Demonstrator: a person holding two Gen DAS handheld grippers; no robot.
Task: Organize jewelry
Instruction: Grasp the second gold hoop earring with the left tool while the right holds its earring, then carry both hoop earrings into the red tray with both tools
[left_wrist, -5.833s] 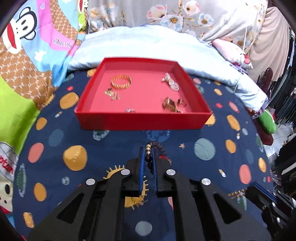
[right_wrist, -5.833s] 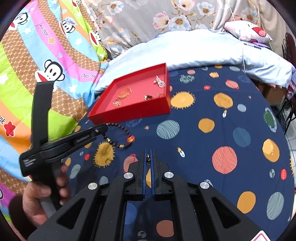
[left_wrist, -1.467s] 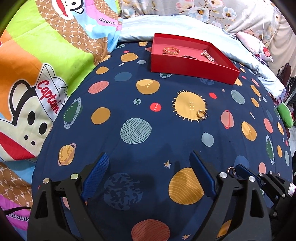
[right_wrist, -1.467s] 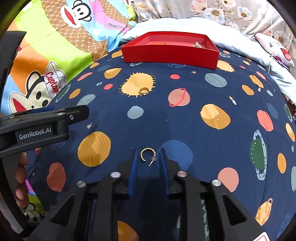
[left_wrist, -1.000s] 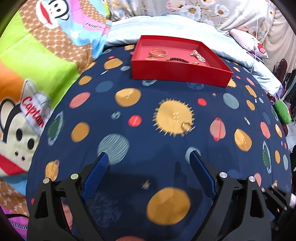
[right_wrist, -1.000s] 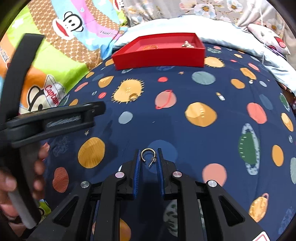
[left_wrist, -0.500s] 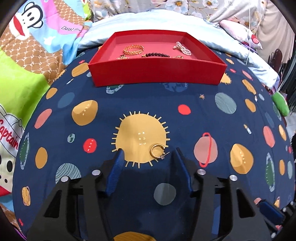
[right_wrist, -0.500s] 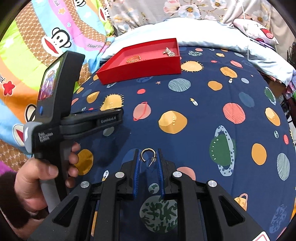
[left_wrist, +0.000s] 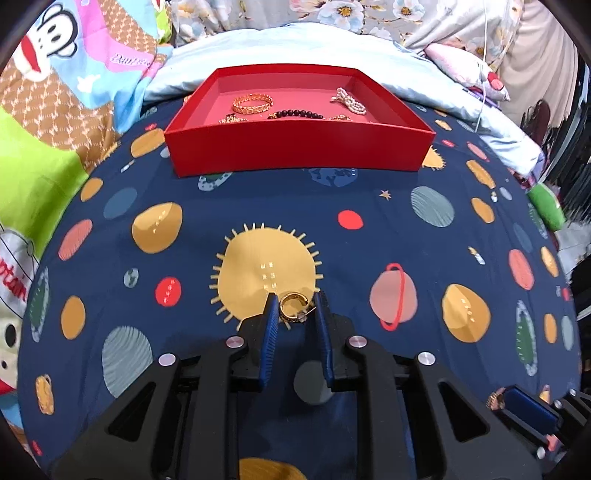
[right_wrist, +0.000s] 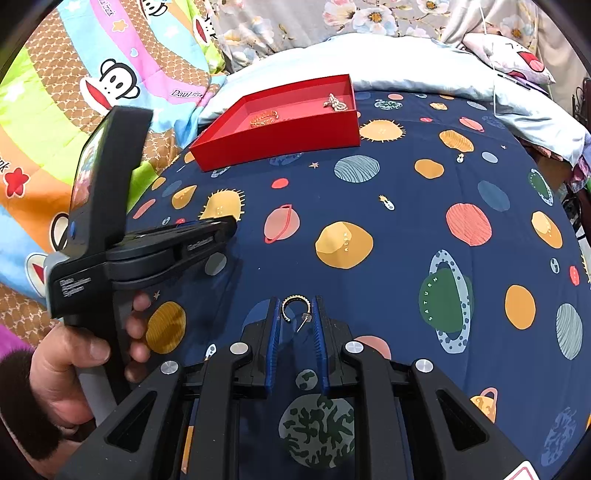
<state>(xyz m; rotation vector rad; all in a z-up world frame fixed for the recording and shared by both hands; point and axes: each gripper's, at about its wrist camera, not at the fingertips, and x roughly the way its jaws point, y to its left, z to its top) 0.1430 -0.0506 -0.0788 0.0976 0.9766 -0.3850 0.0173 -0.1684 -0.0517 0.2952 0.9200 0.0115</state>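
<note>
A red tray (left_wrist: 295, 147) stands at the far side of the planet-print cloth; it also shows in the right wrist view (right_wrist: 280, 136). In it lie a gold bracelet (left_wrist: 252, 103), a dark bead bracelet (left_wrist: 295, 113) and a pearl piece (left_wrist: 351, 101). My left gripper (left_wrist: 294, 308) has its jaws closed on a gold hoop earring (left_wrist: 291, 312) at the edge of a yellow sun print. My right gripper (right_wrist: 294, 310) is shut on another gold hoop earring (right_wrist: 295, 308) and holds it above the cloth. The left gripper's body (right_wrist: 147, 247) shows at left.
A cartoon monkey blanket (left_wrist: 55, 92) lies to the left, a pale blue quilt (left_wrist: 295, 44) behind the tray. A pillow (right_wrist: 517, 55) lies at the back right. The bed edge drops off at the right (left_wrist: 554, 221).
My left gripper came forward to the hoop earring on the sun print and narrowed from wide open to closed on it. My right gripper lifted, still holding its earring.
</note>
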